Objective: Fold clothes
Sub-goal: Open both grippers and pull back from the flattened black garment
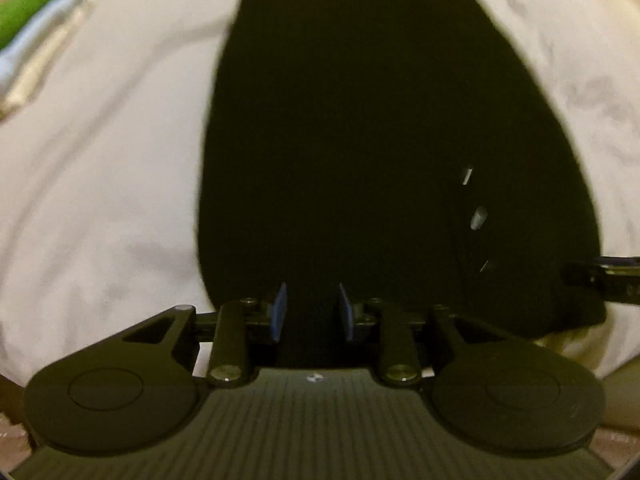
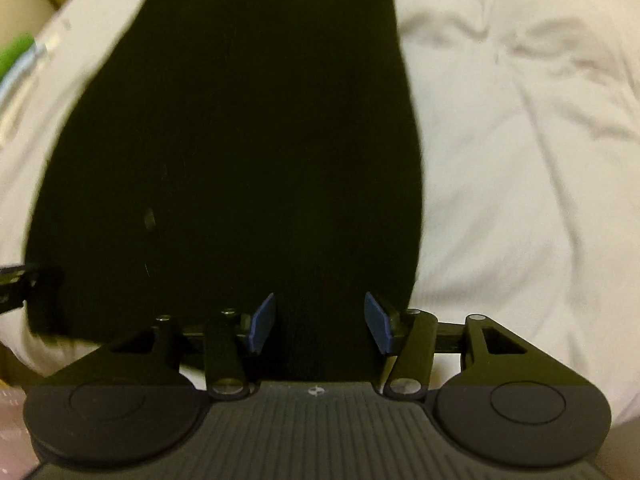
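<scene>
A black garment (image 1: 360, 140) lies spread flat on a white bedsheet (image 1: 100, 160) and runs away from me. Small pale buttons (image 1: 478, 218) show near its right side. My left gripper (image 1: 313, 312) is at the garment's near edge, open, its blue pads (image 1: 280, 312) a short way apart with black cloth in the gap. In the right wrist view the same garment (image 2: 240, 140) fills the middle. My right gripper (image 2: 320, 322) stands open wider over the near edge, with cloth between its blue pads (image 2: 262, 322). Whether either gripper touches the cloth is unclear.
Green and light blue folded items (image 1: 32, 4) lie at the far left of the sheet and appear again as folded items (image 2: 16, 56) in the right wrist view. Rumpled white sheet (image 2: 520, 160) spreads to the right. Each gripper shows at the edge of the other's view.
</scene>
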Available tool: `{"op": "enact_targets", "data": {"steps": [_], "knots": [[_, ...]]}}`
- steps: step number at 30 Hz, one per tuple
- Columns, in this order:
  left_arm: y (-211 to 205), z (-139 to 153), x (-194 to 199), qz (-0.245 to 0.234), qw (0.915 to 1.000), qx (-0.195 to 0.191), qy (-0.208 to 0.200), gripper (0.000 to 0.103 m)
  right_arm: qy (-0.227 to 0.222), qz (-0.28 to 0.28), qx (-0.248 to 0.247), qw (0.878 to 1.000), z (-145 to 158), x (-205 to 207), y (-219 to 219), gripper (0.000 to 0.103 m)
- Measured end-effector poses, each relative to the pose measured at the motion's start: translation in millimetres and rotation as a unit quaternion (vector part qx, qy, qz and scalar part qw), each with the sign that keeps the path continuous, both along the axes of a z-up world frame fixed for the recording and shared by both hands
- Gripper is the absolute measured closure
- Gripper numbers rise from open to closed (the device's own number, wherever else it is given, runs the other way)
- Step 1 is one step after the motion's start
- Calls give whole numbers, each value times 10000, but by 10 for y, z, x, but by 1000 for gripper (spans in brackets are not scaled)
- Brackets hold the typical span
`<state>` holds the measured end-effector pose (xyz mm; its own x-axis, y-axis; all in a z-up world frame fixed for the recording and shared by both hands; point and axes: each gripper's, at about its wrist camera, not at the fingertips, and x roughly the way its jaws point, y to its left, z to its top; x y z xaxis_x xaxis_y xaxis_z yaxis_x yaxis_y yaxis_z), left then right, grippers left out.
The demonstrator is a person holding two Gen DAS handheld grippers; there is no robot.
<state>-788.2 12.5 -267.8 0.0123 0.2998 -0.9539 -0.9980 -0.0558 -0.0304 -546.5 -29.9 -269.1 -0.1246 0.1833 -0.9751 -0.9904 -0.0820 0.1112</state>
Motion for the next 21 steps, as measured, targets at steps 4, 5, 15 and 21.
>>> {"op": "enact_targets", "data": {"steps": [4, 5, 15, 21], "knots": [[-52, 32, -61, -216, 9993, -303, -31, 79, -144, -344, -361, 9987, 119, 28, -92, 35], [-60, 85, -79, -260, 9988, -400, -62, 79, -161, -456, -476, 9977, 158, 41, -107, 35], [96, 1149, -292, -235, 9996, 15, 135, 54, 198, -843, 500, 9950, 1263, 92, 16, 12], [-76, 1792, -275, -225, 9969, 711, 246, 39, 224, -701, 1028, 9920, 1729, 141, -30, 4]]}}
